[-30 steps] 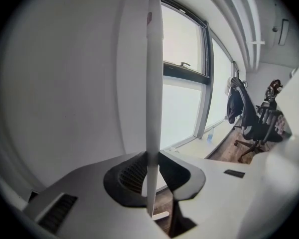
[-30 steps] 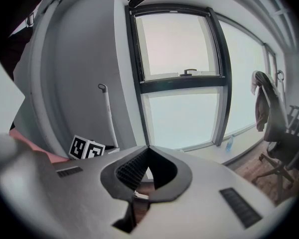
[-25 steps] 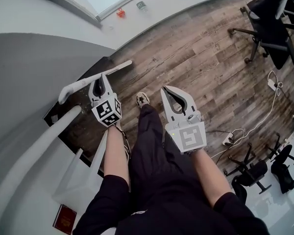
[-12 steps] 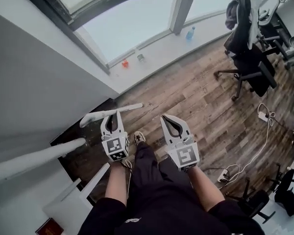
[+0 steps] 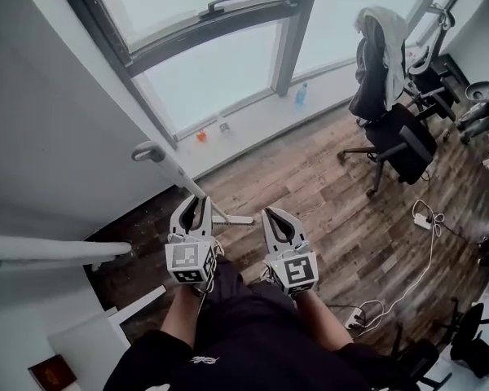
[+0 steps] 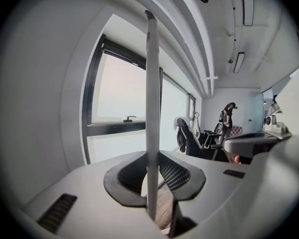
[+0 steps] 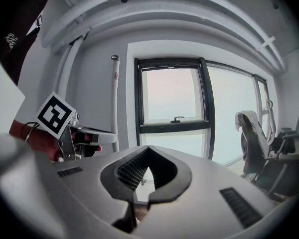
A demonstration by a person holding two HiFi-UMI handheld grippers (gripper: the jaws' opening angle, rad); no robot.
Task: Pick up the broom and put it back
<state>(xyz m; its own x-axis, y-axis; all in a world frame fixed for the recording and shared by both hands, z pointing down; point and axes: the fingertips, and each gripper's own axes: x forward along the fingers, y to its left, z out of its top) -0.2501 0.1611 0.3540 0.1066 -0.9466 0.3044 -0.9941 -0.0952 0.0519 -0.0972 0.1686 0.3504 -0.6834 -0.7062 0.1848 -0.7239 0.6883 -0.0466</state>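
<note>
The broom shows only as its white handle (image 5: 179, 182), slanting up from my left gripper (image 5: 194, 204) to a curved grip end near the grey wall. In the left gripper view the handle (image 6: 151, 98) stands upright between the jaws of my left gripper (image 6: 152, 203), which is shut on it. The brush head is hidden. My right gripper (image 5: 271, 213) hangs beside the left one, apart from the handle. Its jaws (image 7: 137, 203) meet at the tips with nothing between them. From the right gripper view the handle (image 7: 114, 103) rises against the wall above my left gripper (image 7: 89, 133).
A large window (image 5: 220, 63) and low sill with a bottle (image 5: 300, 94) lie ahead. Office chairs, one draped with a jacket (image 5: 383, 51), stand at the right. A power strip with cable (image 5: 421, 219) lies on the wood floor. A white rail (image 5: 49, 247) juts out at the left.
Both grippers have risen and drawn closer together. The handle has swung from lying low across the floor to standing steeply upright in the left gripper. The window has come into view.
</note>
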